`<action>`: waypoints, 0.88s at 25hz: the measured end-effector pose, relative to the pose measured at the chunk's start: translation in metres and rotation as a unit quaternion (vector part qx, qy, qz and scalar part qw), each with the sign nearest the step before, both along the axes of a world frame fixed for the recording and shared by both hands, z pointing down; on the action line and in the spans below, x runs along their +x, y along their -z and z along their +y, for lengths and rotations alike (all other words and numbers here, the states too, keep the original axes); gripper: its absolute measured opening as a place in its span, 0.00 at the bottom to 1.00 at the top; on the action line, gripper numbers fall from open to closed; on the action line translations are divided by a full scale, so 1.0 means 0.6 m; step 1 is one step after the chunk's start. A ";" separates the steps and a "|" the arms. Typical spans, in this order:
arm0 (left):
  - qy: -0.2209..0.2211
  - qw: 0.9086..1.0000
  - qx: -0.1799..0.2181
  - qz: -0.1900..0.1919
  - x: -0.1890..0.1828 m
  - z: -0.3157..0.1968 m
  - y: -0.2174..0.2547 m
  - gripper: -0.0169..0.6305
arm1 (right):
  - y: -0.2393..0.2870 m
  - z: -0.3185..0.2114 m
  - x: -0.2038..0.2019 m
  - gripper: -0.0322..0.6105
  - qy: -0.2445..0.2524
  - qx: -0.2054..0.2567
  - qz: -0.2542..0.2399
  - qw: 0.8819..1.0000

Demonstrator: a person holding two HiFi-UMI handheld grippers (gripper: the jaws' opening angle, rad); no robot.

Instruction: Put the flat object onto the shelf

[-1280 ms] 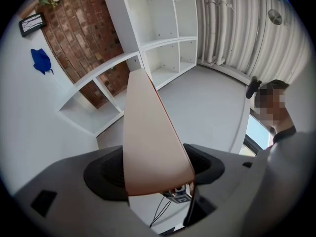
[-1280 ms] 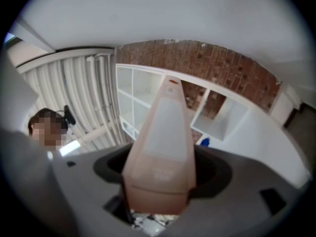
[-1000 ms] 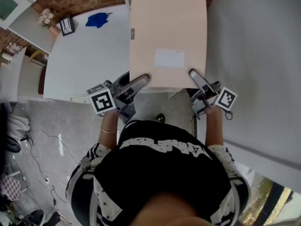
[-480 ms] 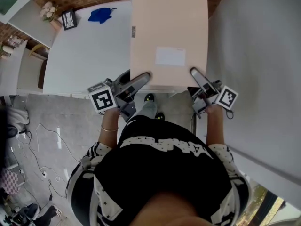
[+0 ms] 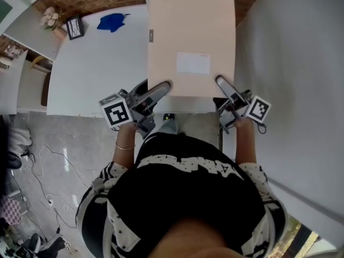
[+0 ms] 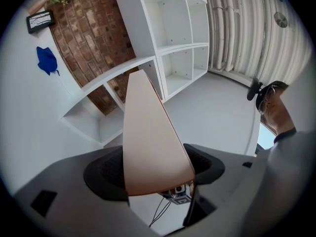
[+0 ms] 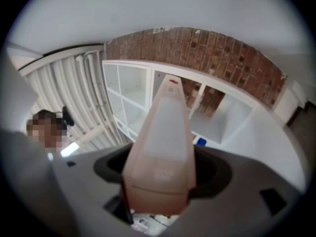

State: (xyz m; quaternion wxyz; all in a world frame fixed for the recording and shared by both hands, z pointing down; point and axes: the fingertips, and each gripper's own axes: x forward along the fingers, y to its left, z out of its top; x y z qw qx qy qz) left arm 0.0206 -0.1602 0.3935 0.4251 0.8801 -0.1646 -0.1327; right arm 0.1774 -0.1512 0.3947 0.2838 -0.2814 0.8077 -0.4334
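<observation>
Holding the flat object (image 5: 191, 42) in the air, I have my left claw (image 5: 163, 87) clamped on its 7 o'clock corner, my right claw (image 5: 221, 83) on 5 o'clock. The white shelf (image 6: 182, 23) stands at 12 o'clock.

Cloth (image 5: 110, 21) right of frame (image 5: 75, 28), on shelf (image 5: 91, 74)

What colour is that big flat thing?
The flat object is pale peach, whitish label; best in head view.

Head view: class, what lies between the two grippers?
Near edge of the beige folder, held by left gripper and right gripper; head view shows it.
</observation>
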 end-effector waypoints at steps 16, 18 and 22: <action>0.006 1.000 -0.012 0.010 0.003 -0.064 -0.009 0.56 | -0.014 -0.069 0.003 0.60 0.007 -0.014 0.003 1.000; 0.008 1.000 -0.013 0.011 0.004 -0.072 -0.013 0.56 | -0.018 -0.076 0.004 0.60 0.007 -0.016 0.002 1.000; 0.012 1.000 -0.019 0.015 0.007 -0.079 -0.016 0.56 | -0.023 -0.082 0.009 0.60 0.004 -0.023 0.001 1.000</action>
